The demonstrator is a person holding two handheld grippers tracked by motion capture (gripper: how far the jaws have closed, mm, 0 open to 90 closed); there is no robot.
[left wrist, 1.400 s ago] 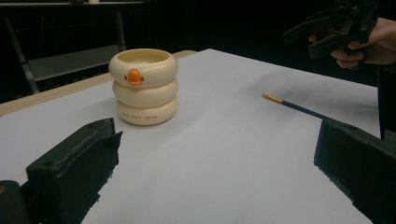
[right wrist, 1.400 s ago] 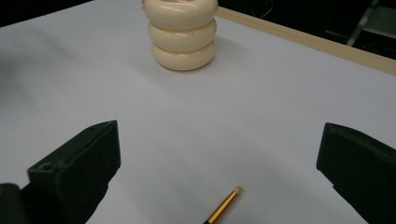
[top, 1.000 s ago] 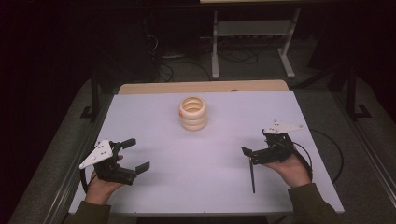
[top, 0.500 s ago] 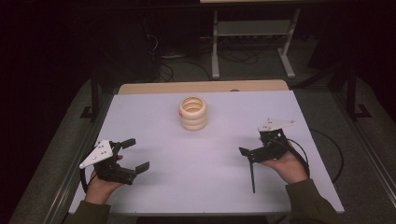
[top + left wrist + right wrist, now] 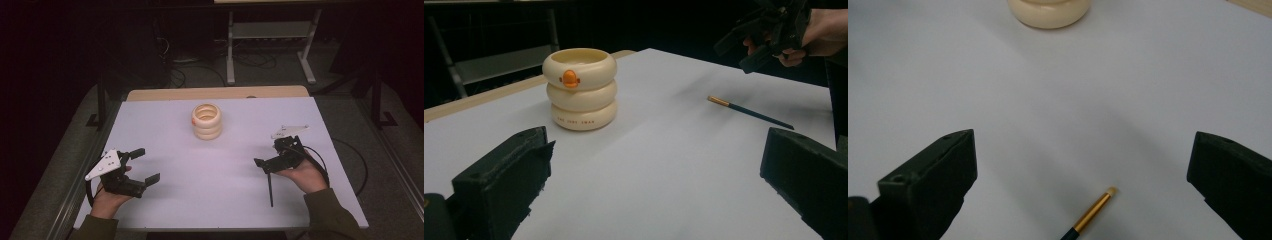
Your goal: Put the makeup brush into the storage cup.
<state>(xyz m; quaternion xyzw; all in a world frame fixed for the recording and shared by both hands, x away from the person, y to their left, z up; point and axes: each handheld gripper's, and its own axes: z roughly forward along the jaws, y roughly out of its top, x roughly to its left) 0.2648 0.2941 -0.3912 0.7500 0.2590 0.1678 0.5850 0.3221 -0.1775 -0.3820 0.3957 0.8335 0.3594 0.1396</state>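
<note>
A cream pot shaped like three stacked rings (image 5: 206, 121) stands at the table's far middle; an orange mark shows on its top ring (image 5: 580, 90). A thin dark brush with a gold ferrule (image 5: 270, 189) lies flat on the white table (image 5: 200, 195) at the right. My right gripper (image 5: 267, 154) hovers open just over the brush's far end, and its pale tip (image 5: 1091, 210) lies between the jaws (image 5: 1080, 185). My left gripper (image 5: 146, 164) is open at the near left, with nothing in it (image 5: 656, 200). Pot and brush (image 5: 751, 112) lie ahead of it.
The pot's base (image 5: 1050, 11) lies beyond the right gripper. Past the wooden far edge (image 5: 215, 93) stands a metal rack frame (image 5: 270, 40) amid floor cables. A cable (image 5: 350, 160) trails from the right gripper. The other hand's gripper (image 5: 769, 35) shows far off.
My right gripper has shifted a little left and away from the person and tipped down over the brush's far end. The left gripper, pot and brush have stayed put.
</note>
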